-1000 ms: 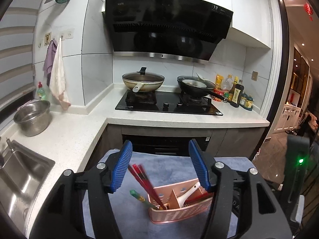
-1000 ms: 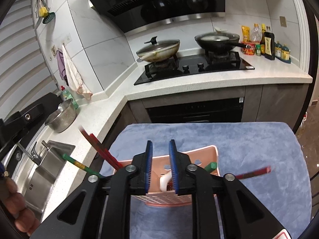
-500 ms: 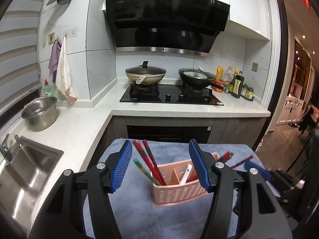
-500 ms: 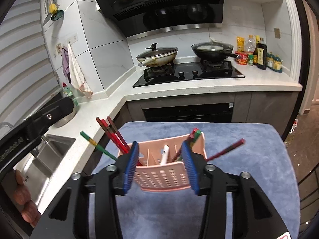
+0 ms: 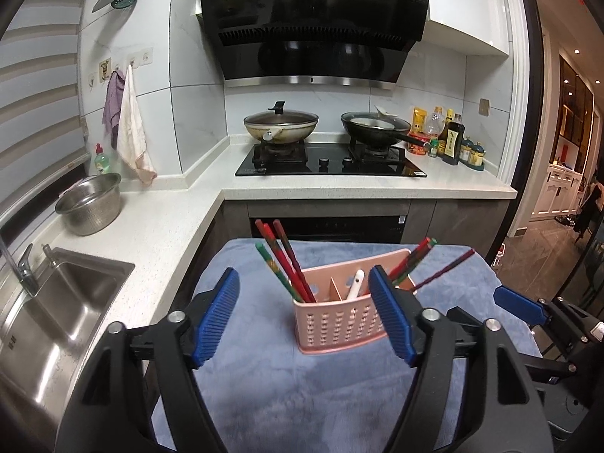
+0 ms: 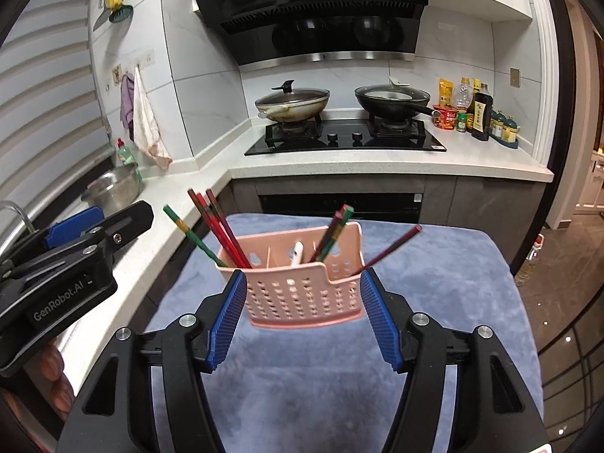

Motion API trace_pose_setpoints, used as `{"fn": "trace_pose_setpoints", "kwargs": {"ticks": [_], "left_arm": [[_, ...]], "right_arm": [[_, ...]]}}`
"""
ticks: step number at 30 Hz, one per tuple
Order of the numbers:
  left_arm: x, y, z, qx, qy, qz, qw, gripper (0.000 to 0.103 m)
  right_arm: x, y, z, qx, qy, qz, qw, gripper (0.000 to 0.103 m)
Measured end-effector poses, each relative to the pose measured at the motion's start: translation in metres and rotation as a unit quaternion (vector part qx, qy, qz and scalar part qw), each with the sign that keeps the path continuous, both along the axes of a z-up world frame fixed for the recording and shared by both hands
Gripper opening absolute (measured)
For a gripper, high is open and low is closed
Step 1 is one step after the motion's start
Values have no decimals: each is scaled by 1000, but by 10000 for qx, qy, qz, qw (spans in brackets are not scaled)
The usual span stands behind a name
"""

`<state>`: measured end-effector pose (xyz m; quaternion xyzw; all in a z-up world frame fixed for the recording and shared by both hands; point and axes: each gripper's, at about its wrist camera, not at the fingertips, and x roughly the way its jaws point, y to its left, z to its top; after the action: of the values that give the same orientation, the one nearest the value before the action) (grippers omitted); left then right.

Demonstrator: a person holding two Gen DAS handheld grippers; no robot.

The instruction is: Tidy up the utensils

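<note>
Left wrist view
Surface: blue-grey fleece cloth (image 5: 302, 396) over the desk, in a kitchen corner.
Room: white speckled stone counter (image 5: 158, 234) with a steel sink (image 5: 64, 324) and a steel mixing bowl (image 5: 90, 204); black gas hob (image 5: 330, 160) carrying two pans.
Holder: pink perforated plastic utensil caddy (image 5: 339, 321) stands upright on the cloth, ahead of the left tongs (image 5: 304, 315), nearer their right finger.
Contents: red and green chopsticks (image 5: 283, 260) lean left in its left compartment; a white spoon handle (image 5: 356, 283) sits in the middle.
Left tongs: spread wide, pinching nothing.
Edges: bare cloth lies left of the caddy.

Right wrist view
Holder: the caddy (image 6: 302, 287) sits between the blue pads of the right tongs (image 6: 304, 319).
Right tongs: spread wide; contact with the caddy walls cannot be told.
Stray stick: one dark red chopstick (image 6: 389, 251) slants out over the right end.
Edges: cloth edge runs beside the counter on the left; dark tiled floor (image 6: 566, 302) on the right.
</note>
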<state>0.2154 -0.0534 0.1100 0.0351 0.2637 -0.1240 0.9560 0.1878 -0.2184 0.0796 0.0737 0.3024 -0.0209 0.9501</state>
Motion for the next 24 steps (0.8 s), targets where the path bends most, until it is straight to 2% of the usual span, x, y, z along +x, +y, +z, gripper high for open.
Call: {"fn": "trace_pose_setpoints", "kwargs": {"ticks": [1, 9, 16, 18, 24], "left_arm": [[-3, 0, -1, -4, 6, 19, 10000, 76], [-15, 2, -14, 109, 167, 110, 9997, 84], [-22, 7, -25, 183, 274, 195, 9993, 89], [-22, 10, -27, 175, 327, 215, 9991, 89], [-25, 15, -32, 167, 406, 277, 9986, 91]], "right_arm": [[-2, 0, 0, -4, 11, -6, 10000, 61], [-20, 3, -6, -271, 161, -63, 9995, 62], [-26, 5, -8, -472, 225, -137, 9985, 76], [-26, 7, -9, -618, 214, -166, 9977, 84], [-29, 6, -13, -680, 236, -221, 9972, 87]]}}
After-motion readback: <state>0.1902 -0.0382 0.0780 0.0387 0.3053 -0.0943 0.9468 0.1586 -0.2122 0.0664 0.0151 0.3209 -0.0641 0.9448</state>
